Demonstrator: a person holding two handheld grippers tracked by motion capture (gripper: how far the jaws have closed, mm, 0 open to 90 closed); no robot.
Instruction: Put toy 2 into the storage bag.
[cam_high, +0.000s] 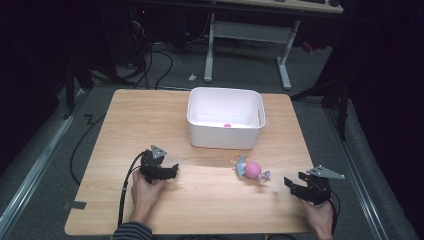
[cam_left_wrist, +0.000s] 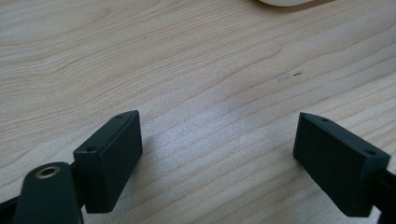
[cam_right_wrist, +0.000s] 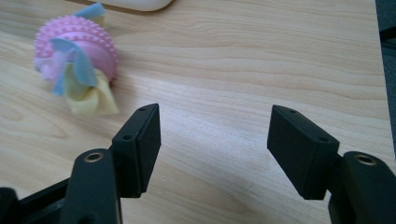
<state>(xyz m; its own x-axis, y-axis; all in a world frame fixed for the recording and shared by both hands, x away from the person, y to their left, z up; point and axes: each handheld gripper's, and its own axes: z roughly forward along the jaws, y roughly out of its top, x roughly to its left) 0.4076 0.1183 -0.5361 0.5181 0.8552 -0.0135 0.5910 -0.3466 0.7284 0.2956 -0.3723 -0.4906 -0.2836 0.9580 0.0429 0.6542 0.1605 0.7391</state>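
One pink spiky ball toy (cam_high: 253, 170) w/ cloth strips lies on table (cam_high: 150, 115), 6 o'clock of one white bin (cam_high: 225, 134). Two grippers: left gripper (cam_high: 170, 171) & right gripper (cam_high: 295, 181) both released, nothing between jaws; toy at 11 o'clock in right gripper view.

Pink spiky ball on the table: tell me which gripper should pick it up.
Probably the right gripper. Its jaws are open and the pink ball lies close in front of it. The left gripper is open too, but farther off.

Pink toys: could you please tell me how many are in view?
2. A pink spiky ball toy lies on the table before the white bin; a small pink thing sits inside the bin, mostly hidden.
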